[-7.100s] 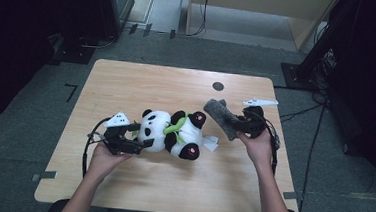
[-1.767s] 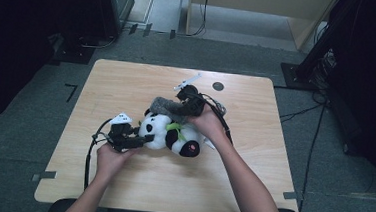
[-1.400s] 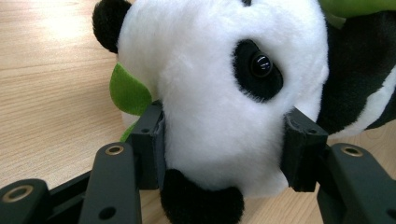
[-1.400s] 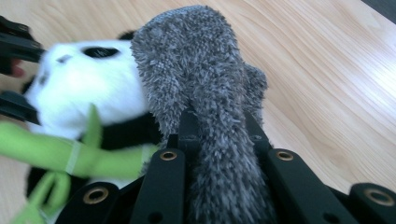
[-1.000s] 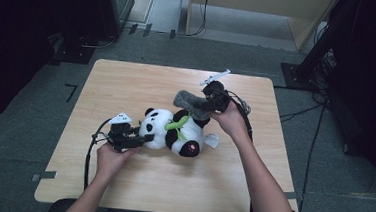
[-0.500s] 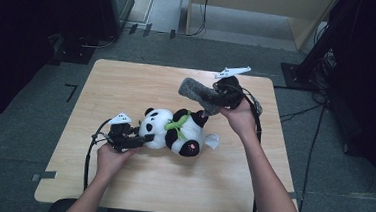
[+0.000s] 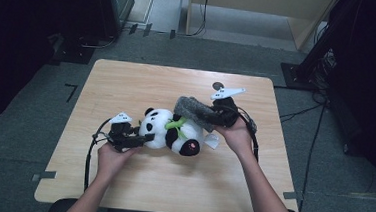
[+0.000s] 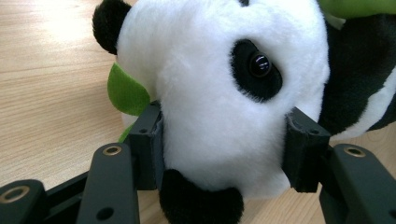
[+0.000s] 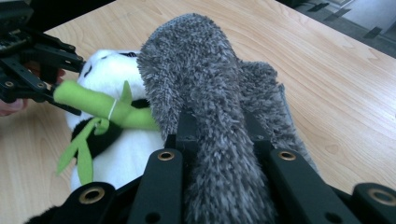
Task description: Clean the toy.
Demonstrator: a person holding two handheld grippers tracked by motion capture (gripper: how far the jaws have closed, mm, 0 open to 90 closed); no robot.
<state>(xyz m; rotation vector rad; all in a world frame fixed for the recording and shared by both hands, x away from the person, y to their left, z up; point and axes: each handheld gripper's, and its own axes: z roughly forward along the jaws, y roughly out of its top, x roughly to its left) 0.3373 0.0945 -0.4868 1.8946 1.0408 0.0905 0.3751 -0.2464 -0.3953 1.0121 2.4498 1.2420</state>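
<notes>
On the wooden table (image 7: 127, 81): we hold a plush panda steady and bring a grey duster to it.

We see the panda (image 7: 171, 132) lying on its side near the table's middle. Our left gripper (image 7: 132, 140) is clamped on its head, jaws pressed into the white fur. Our right gripper (image 7: 220, 116) is closed around the fuzzy grey duster (image 7: 195, 111), whose tip rests over the panda's upper body. We judge the brushing underway, not finished. A green bamboo sprig (image 9: 105, 109) crosses the chest, in the stroke's path.

Both grippers (image 7: 141, 139) (image 7: 214, 119) clamped, forearms converging mid-table.
</notes>
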